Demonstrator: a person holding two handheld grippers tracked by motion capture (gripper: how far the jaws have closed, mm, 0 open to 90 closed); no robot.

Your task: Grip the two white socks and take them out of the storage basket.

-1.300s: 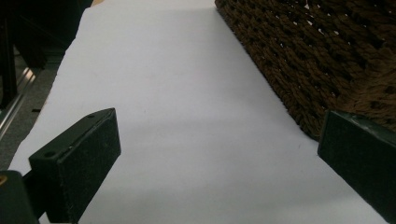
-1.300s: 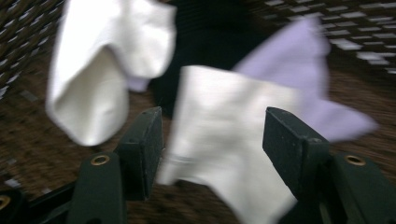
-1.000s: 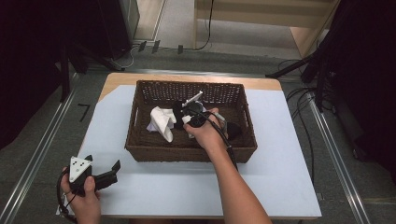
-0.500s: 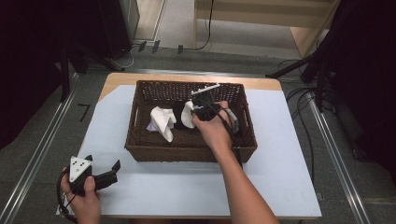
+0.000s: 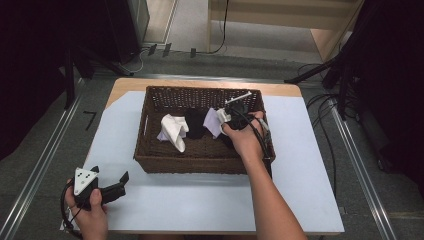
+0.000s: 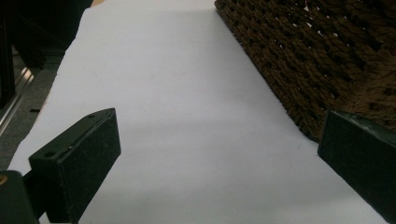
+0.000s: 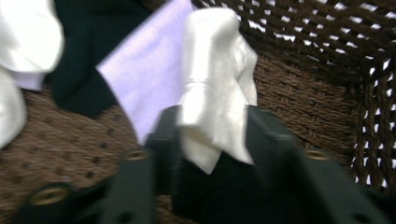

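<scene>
**White cloth between the right jaws inside the wicker basket**

The brown wicker basket sits on the white-covered table and serves as the landmark. Inside it, toward its right end, the right gripper has a crumpled white cloth between its two black jaws. The jaws have just been opening and stand about half apart, with the cloth bunched in the gap and touching both inner faces; whether they press on it cannot be told from the blurred right gripper view. Just left of that cloth in the basket lies a pale lilac cloth, then a black cloth near the middle, and another white cloth left of centre. The left gripper rests outside the basket, off its near left corner, jaws wide apart over bare table cover, holding nothing.
</scene>
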